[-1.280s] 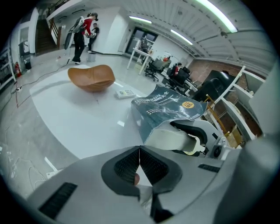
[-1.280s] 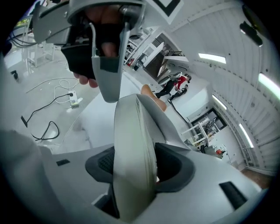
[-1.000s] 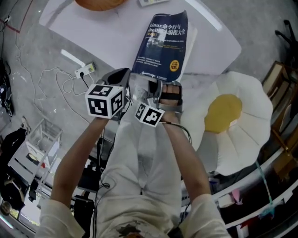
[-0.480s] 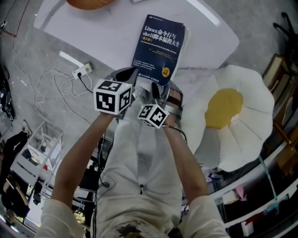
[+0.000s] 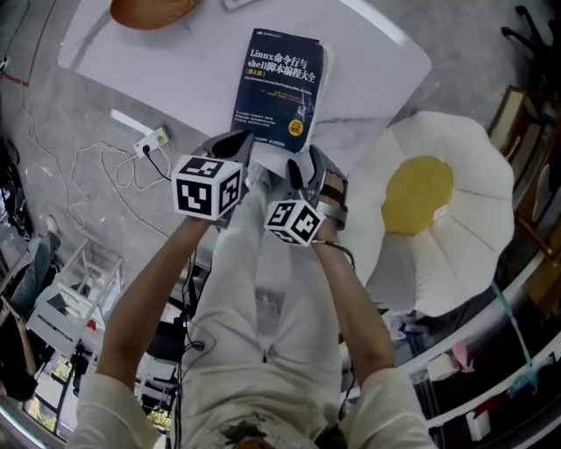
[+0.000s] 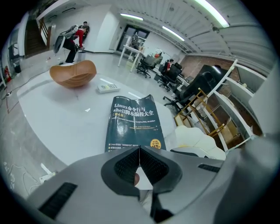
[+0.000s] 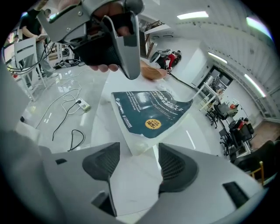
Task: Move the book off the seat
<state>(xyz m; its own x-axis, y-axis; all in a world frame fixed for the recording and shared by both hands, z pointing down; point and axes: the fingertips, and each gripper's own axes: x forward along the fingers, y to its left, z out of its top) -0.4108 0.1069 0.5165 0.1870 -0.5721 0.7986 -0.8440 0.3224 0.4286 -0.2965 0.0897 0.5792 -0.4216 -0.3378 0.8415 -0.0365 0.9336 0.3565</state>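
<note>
The dark blue book (image 5: 279,88) lies flat on the white table (image 5: 158,79), its near edge by the table's front edge. My left gripper (image 5: 235,143) is shut and empty, just short of the book's near left corner; the book (image 6: 133,124) fills the left gripper view beyond the closed tips (image 6: 139,148). My right gripper (image 5: 302,171) is open; its jaws have just been opening. The book's near corner (image 7: 138,146) lies at their tips (image 7: 139,153), and the pads do not press on it.
An egg-shaped cushion seat (image 5: 438,210) sits right of the table. An orange bowl (image 5: 151,9) and a remote (image 6: 107,88) are at the table's far side. A power strip with cables (image 5: 149,138) and a white rack (image 5: 70,289) are on the floor at left.
The right gripper has rolled and its jaws stand wider. Both hands have shifted a little by the book's near edge. The book now lies flatter on the table.
</note>
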